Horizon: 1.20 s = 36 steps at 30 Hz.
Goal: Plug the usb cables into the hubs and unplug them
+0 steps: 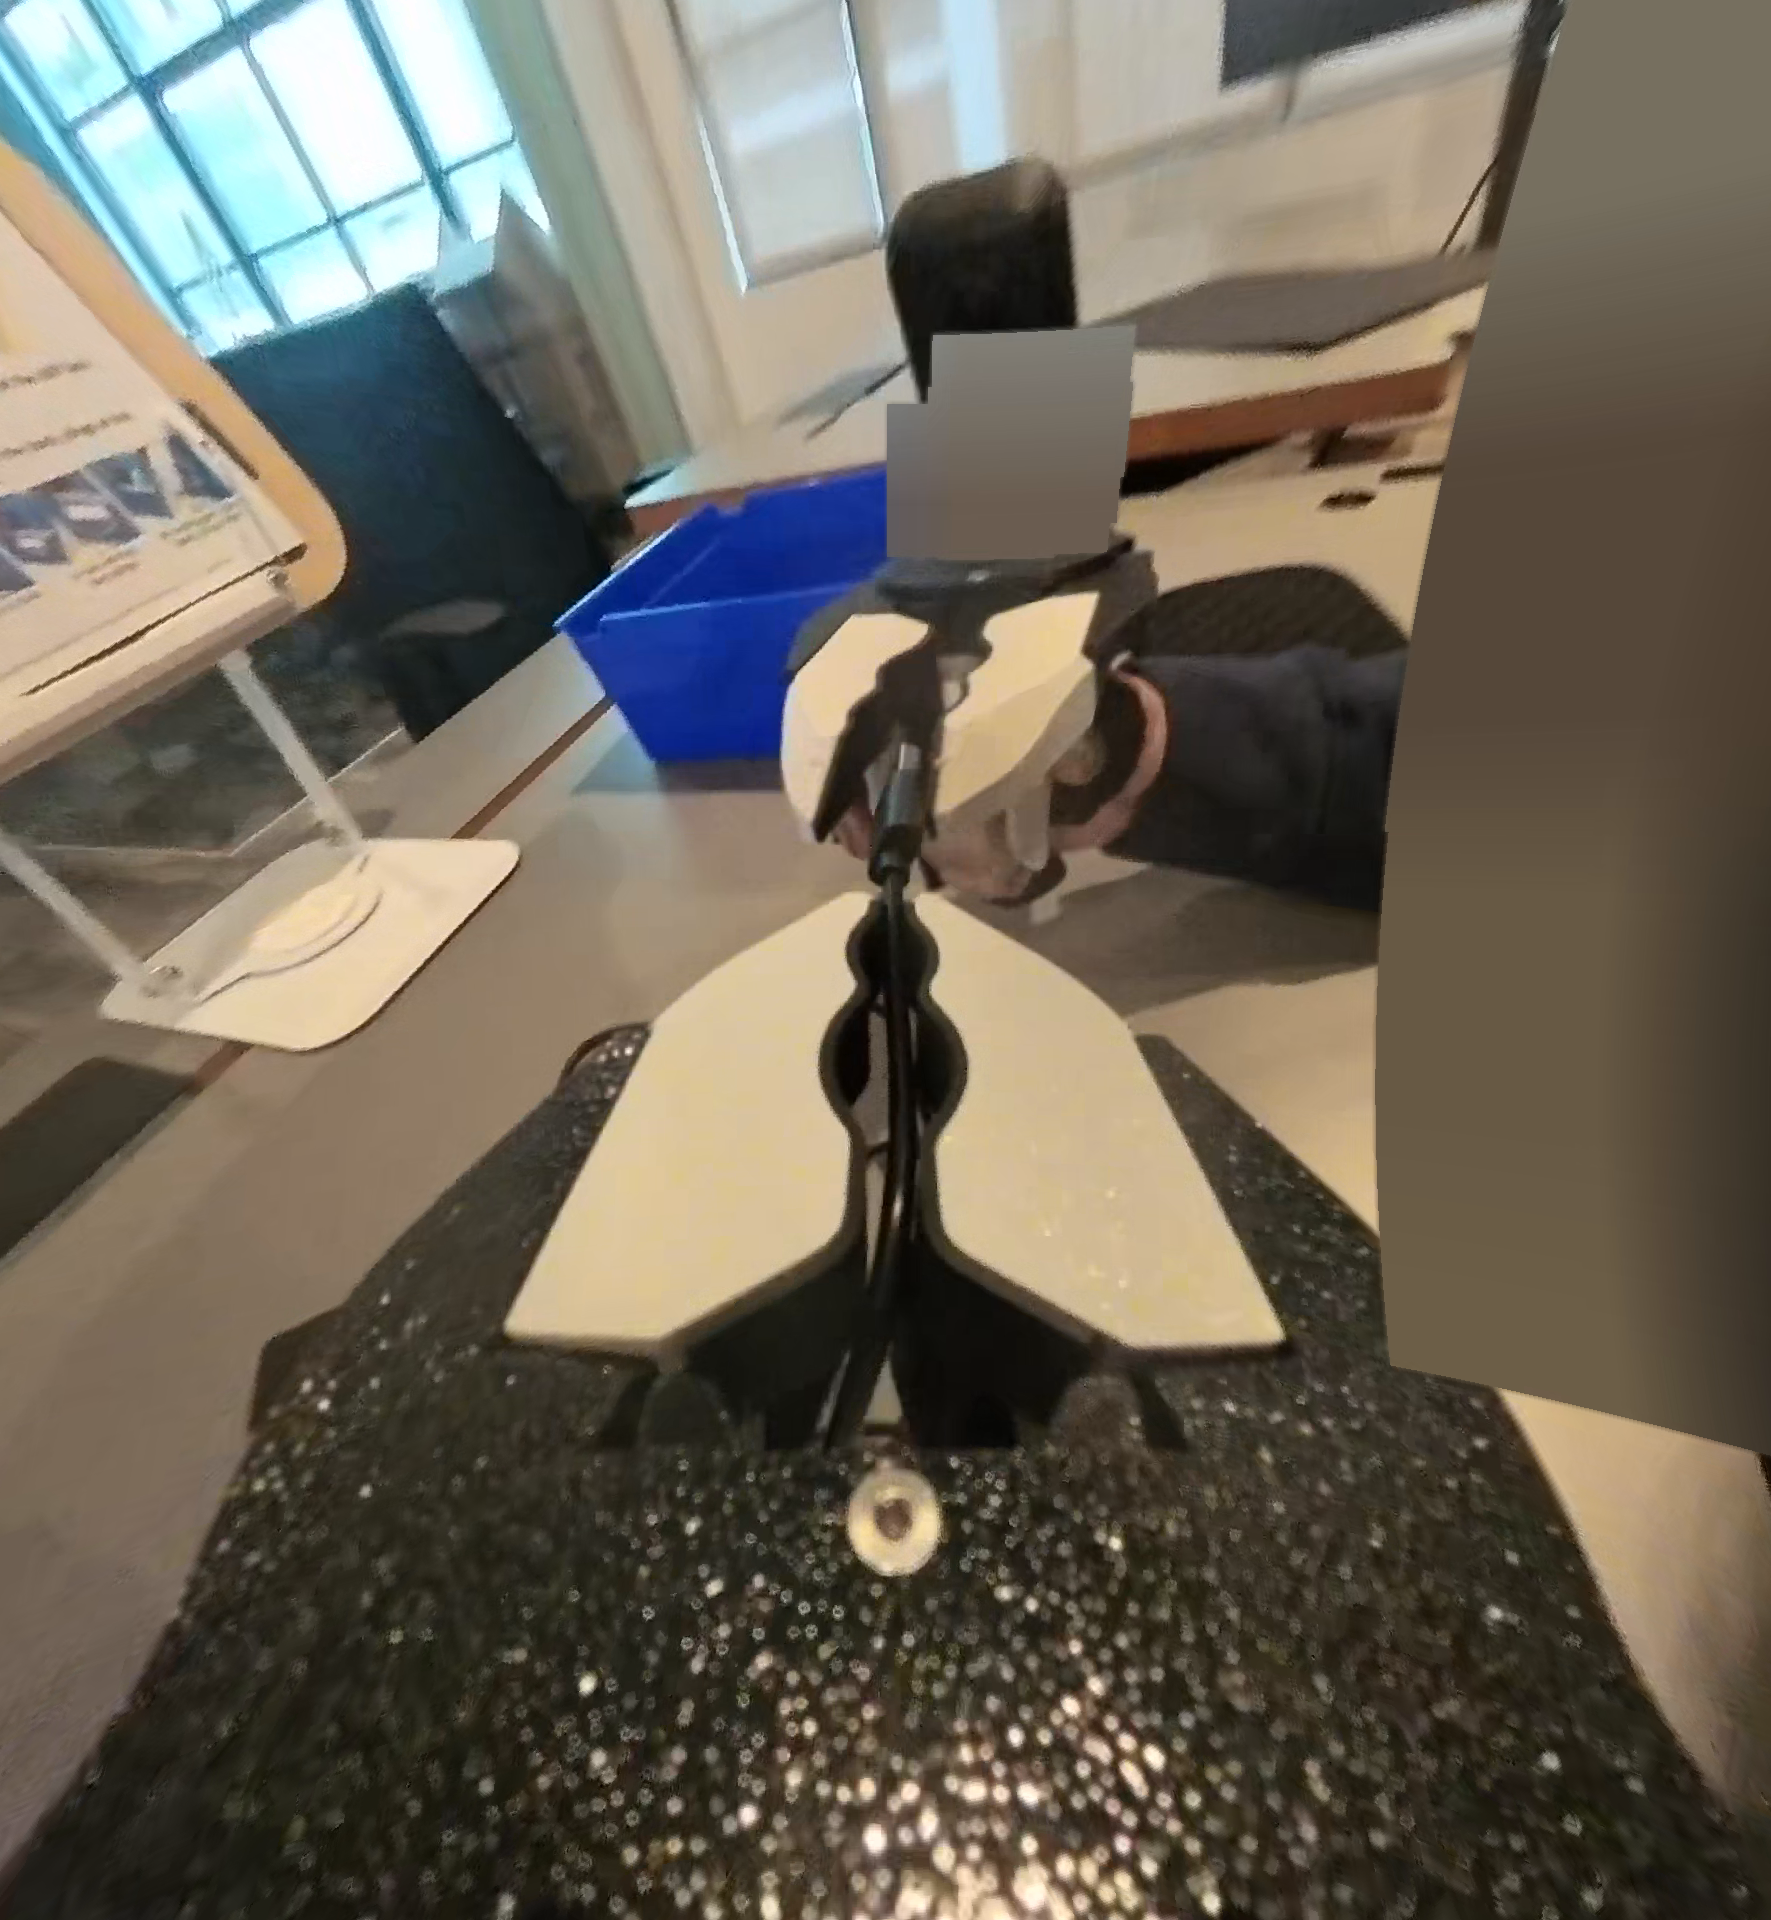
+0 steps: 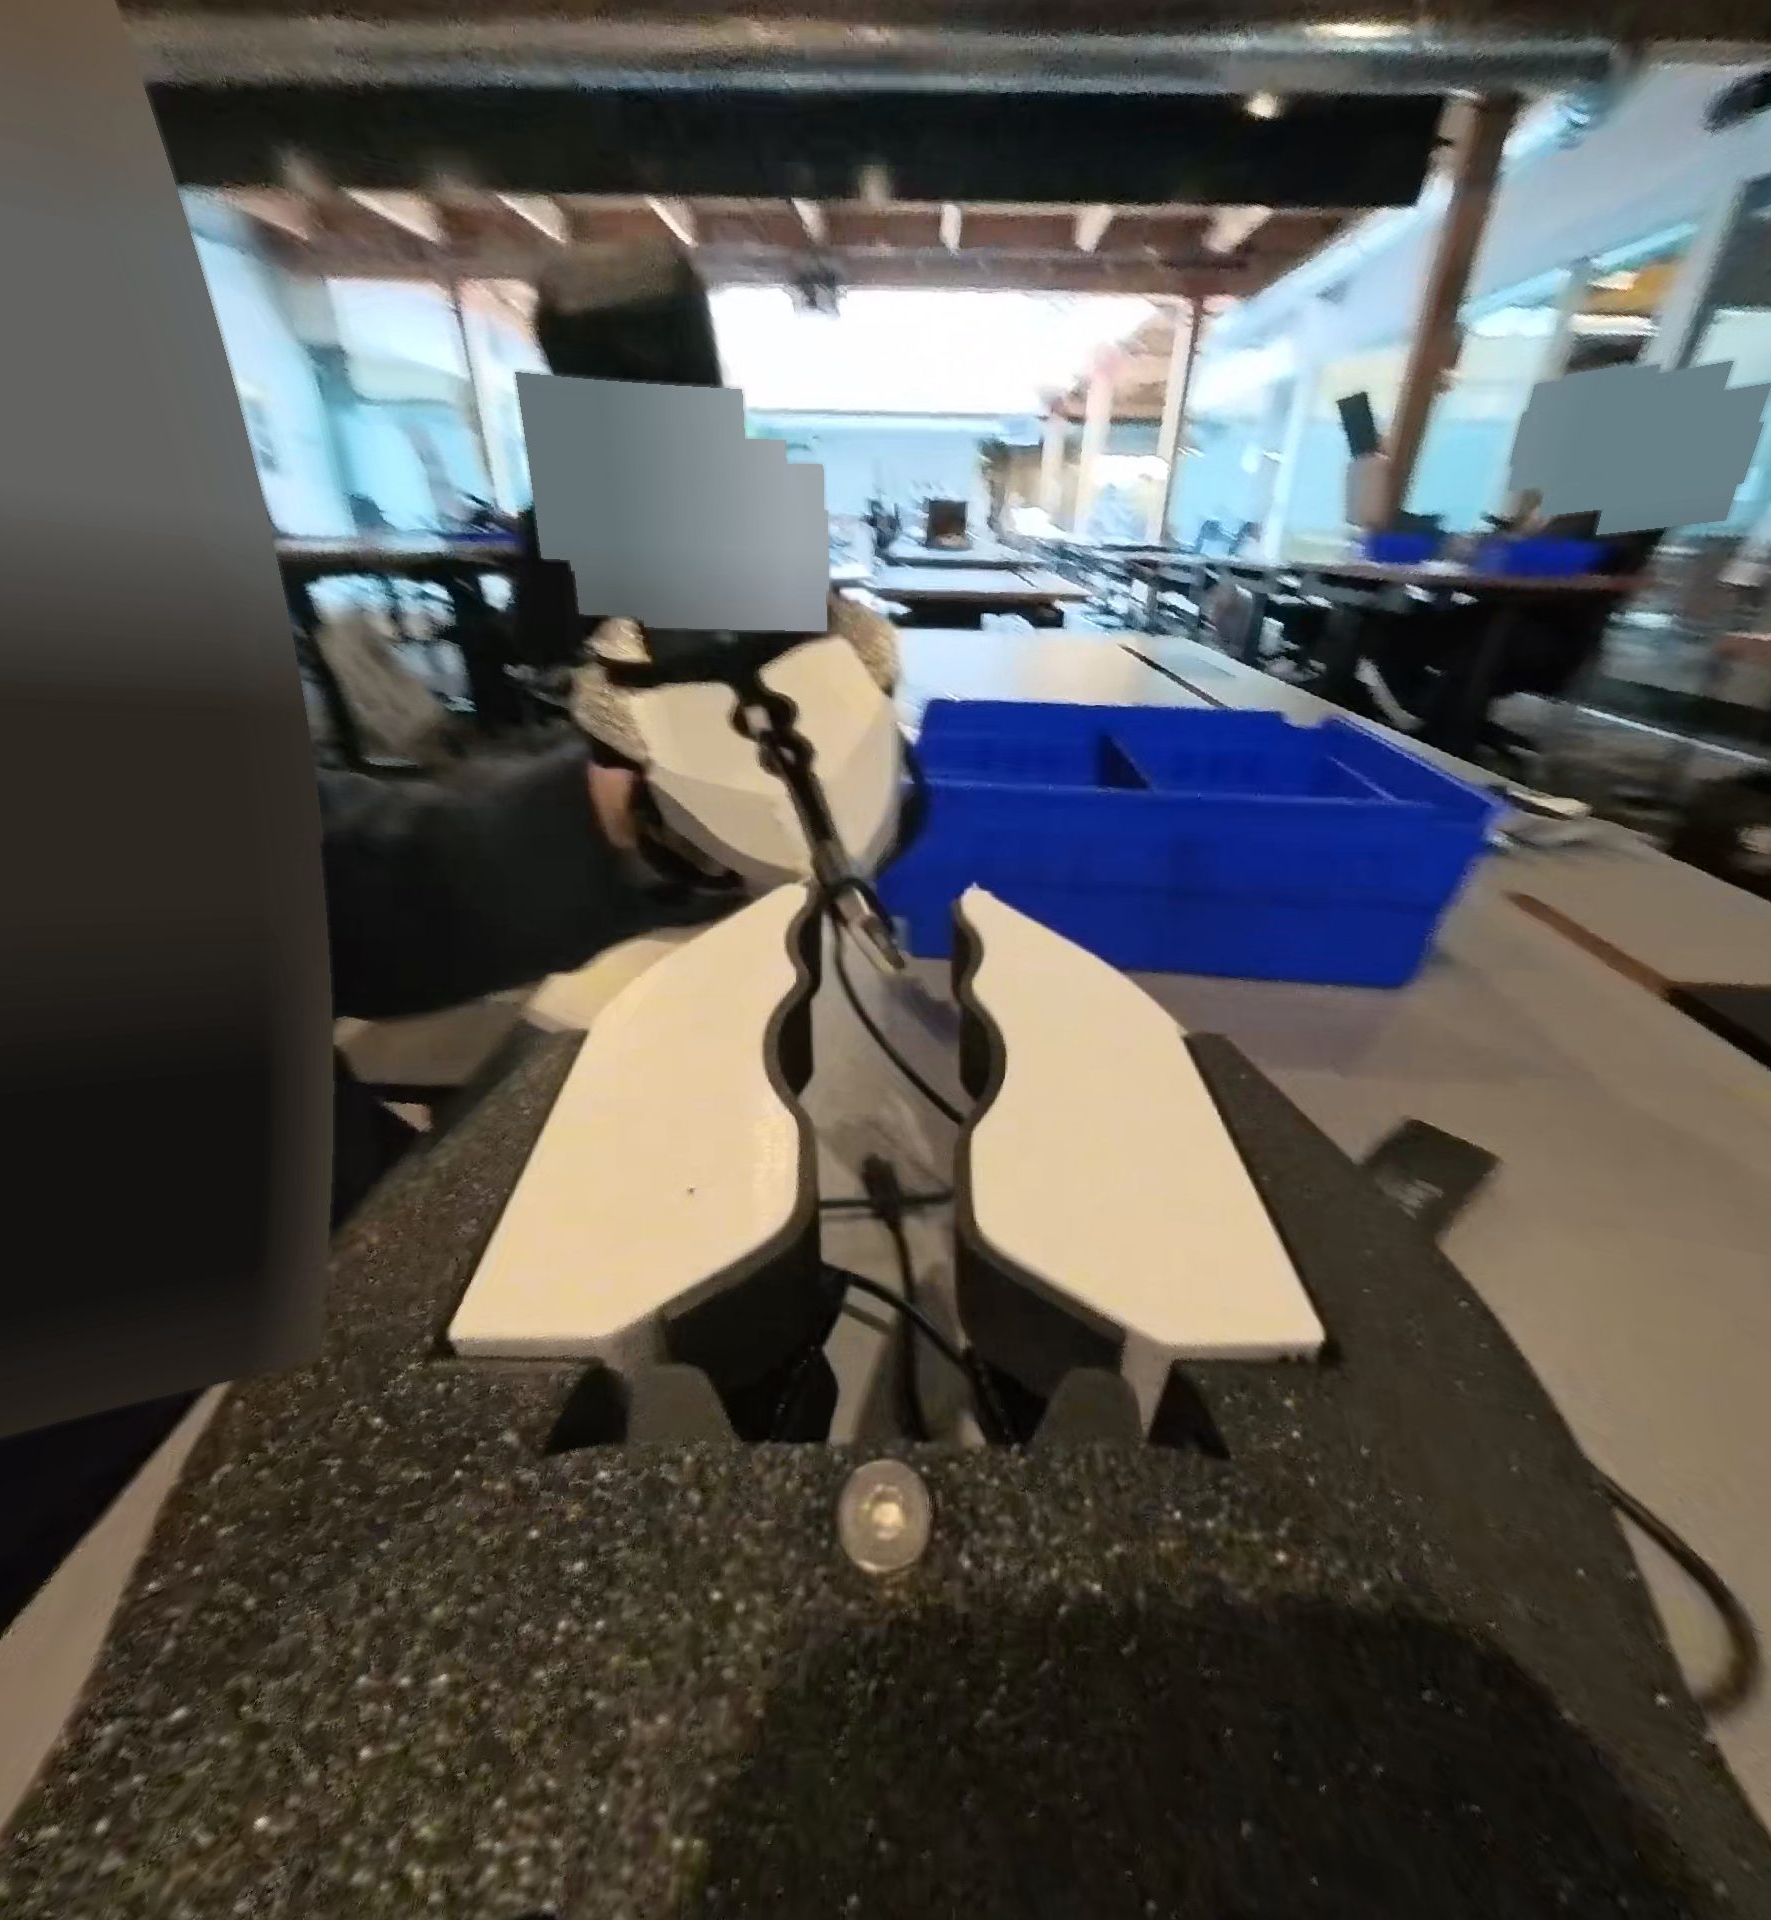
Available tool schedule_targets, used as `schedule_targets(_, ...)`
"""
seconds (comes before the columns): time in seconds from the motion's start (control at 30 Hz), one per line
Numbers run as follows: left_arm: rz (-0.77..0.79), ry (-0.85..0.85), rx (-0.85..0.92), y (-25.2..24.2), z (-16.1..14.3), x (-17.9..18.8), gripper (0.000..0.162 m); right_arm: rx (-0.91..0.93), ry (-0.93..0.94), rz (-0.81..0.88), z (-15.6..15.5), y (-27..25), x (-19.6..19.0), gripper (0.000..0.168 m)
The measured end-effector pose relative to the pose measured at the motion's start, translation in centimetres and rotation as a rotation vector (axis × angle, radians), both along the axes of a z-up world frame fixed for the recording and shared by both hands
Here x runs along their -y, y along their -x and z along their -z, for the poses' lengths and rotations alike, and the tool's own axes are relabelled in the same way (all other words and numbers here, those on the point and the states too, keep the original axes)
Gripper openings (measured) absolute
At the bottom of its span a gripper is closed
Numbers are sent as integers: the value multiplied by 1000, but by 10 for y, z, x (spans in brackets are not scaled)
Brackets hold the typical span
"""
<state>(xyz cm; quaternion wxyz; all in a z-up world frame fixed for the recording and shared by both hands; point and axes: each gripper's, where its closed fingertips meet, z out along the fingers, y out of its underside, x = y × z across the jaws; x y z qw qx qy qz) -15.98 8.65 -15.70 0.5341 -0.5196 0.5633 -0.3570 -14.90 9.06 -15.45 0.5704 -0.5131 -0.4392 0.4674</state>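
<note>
My left gripper [image 1: 896,906] is shut on a black USB cable [image 1: 886,1122] just behind its plug [image 1: 900,805], which sticks out past the fingertips. The cable runs back between my fingers. My right gripper [image 2: 881,914] faces it, open, with the plug's metal tip [image 2: 876,935] between its fingertips and touching neither. In the right wrist view the left gripper [image 2: 756,769] shows opposite, held above the grey table [image 2: 1587,1091]. The cable hangs to the table, where more black cable [image 2: 886,1205] lies. A flat black piece, perhaps a hub [image 2: 1432,1169], lies at the right.
A blue bin [image 2: 1172,862] stands on the table behind the grippers and also shows in the left wrist view [image 1: 715,644]. A sign on a clear stand with a white base [image 1: 309,935] stands at the left. A dark sleeve [image 1: 1265,748] holds the right gripper.
</note>
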Motion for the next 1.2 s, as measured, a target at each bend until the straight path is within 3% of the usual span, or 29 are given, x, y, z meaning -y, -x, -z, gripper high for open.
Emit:
schedule_targets(0.1,48,44,39,-3,-1,6,2,-65,4,-90,-8,2,12,20)
schedule_targets(0.17,63,57,48,-3,0,9,2,-78,-15,-110,-10,2,17,9)
schedule_targets(0.33,88,103,98,-2,-5,11,3,-67,-65,-84,-13,2,19,9)
schedule_targets(0.43,106,133,155,1,-12,12,3,-65,-69,-80,-13,1,18,19)
schedule_targets(0.57,114,147,166,3,-13,13,3,-105,-62,-93,-17,-3,20,8)
schedule_targets(0.7,112,156,166,2,-10,13,2,-113,-49,-105,-18,-3,20,13)
schedule_targets(0.97,53,102,151,3,-8,8,4,-78,-53,-70,-17,-3,16,7)
schedule_targets(1.1,-39,-17,47,0,-2,2,25,-68,-63,-61,-17,-5,16,7)
schedule_targets(1.2,-49,-61,-42,-5,5,5,31,-27,-76,-56,-12,-3,16,6)
